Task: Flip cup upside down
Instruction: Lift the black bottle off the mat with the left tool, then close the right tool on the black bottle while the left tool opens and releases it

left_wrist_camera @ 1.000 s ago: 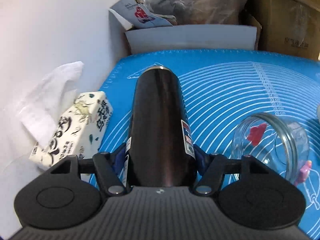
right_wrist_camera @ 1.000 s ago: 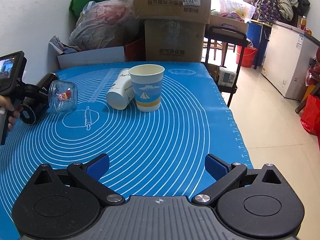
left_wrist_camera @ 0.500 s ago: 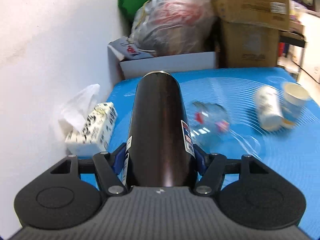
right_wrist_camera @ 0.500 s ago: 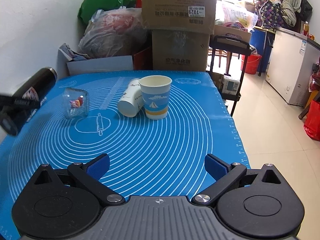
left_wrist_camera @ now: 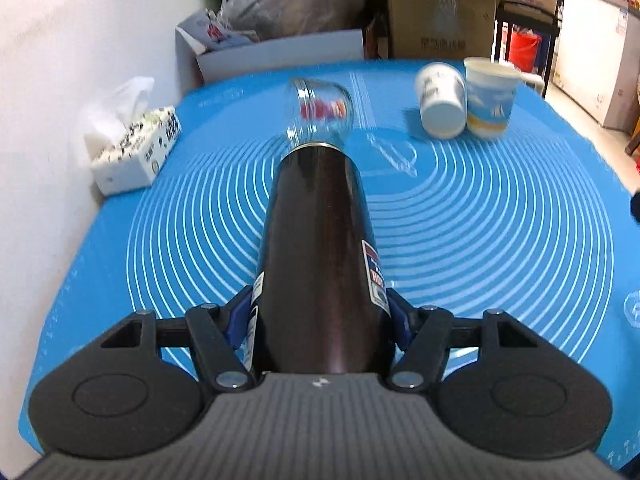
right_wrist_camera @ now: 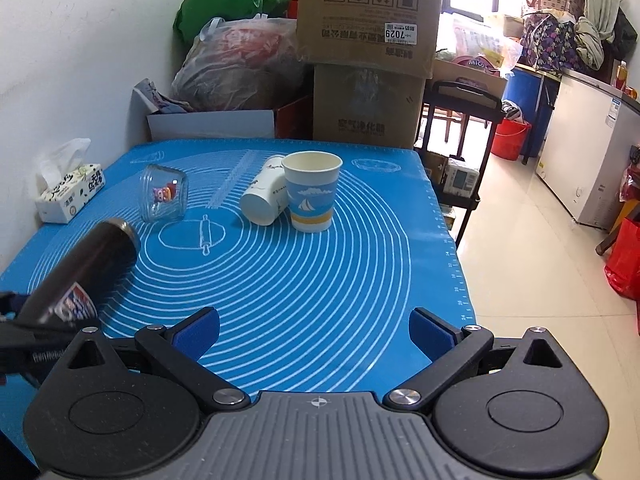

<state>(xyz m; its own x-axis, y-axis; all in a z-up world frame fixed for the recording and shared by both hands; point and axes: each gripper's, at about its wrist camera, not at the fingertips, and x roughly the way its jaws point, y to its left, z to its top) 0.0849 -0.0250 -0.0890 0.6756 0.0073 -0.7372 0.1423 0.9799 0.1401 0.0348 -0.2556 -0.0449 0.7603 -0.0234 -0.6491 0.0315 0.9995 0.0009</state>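
On the bench, a tipped cup is leaned against an upright cup; a jar is lying left, a tissue box farther left.

The dark flask has a glossy, smooth shell that reads as lacquered metal, with a bare steel ring at its far end and a printed paper-like label on its side, and it sits between the blue, rubbery-looking pads of the left claw, whose body is matt black plastic with a ribbed grey top. The tabletop wears a smooth blue mat, probably silicone, faintly shiny and printed with white rings. On it lie a clear glass jar, blurred in the left view, a matt white paper cup, a printed paper cup, and a cardboard tissue box with soft, crinkled tissue.
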